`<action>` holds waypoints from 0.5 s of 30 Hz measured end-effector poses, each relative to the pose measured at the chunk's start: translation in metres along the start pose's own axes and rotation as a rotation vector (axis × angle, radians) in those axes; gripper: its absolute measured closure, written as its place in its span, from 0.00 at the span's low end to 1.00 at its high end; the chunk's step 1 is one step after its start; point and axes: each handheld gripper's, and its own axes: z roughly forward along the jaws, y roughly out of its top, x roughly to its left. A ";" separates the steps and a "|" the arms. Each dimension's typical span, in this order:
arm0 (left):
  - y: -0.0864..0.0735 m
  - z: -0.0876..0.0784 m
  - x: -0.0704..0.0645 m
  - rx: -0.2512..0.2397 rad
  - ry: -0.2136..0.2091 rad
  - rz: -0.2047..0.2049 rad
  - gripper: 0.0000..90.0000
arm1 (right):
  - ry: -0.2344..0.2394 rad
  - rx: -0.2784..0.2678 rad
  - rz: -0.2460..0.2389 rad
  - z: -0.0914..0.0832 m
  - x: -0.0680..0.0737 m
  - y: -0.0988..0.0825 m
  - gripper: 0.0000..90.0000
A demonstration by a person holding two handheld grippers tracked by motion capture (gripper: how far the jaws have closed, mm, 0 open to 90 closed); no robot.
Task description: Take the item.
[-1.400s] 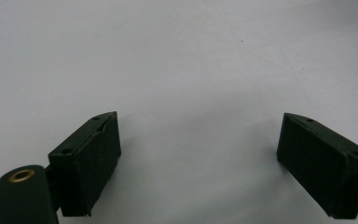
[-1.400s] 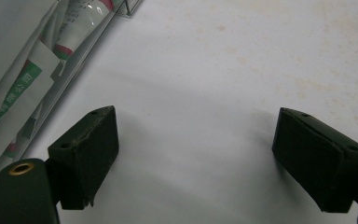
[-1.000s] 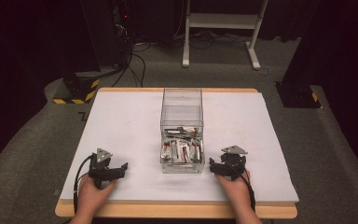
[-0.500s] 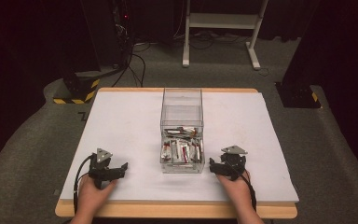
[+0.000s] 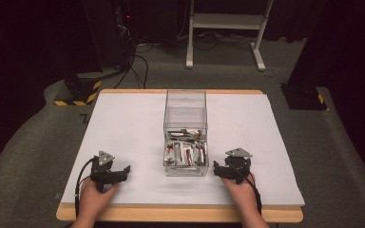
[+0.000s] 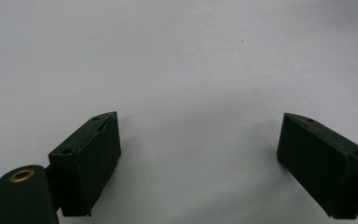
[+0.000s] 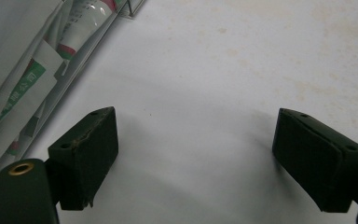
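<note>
Both tongs rest wide open and empty on the white tabletop [image 5: 123,123], exactly as they lay a second ago; nothing has shifted, so the work on the packets appears not to have begun. The left tongs [image 5: 123,171] sit at the near left, jaws spread over bare white surface in the left gripper view [image 6: 200,154], well apart from anything. The right tongs [image 5: 217,170] lie just beside the near right corner of the clear plastic box [image 5: 185,118], jaws equally far apart [image 7: 196,154], with the box wall and printed packets close to their left jaw in the right gripper view. The packets [image 5: 185,153], silver with red and white print, lie heaped in the near half of the box at the tabletop's centre; the far half looks empty. The box stands open at the top, its tall walls likely calling for a reach from above. Open room spreads on both sides of the box and beyond it, while the near wooden edge [image 5: 180,213] runs right under the person's hands.
</note>
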 end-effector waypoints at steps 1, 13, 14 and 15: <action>0.000 0.000 0.000 0.000 0.000 0.000 0.15 | 0.000 0.000 0.000 0.000 0.000 0.000 0.16; 0.000 0.000 0.000 0.000 0.000 0.001 0.15 | 0.013 -0.040 0.005 -0.007 -0.003 0.003 0.15; 0.000 0.000 0.000 -0.001 0.000 -0.001 0.15 | 0.019 -0.048 0.016 -0.008 -0.003 0.003 0.15; 0.000 0.000 0.000 -0.001 0.000 -0.001 0.15 | 0.019 -0.048 0.016 -0.008 -0.003 0.003 0.15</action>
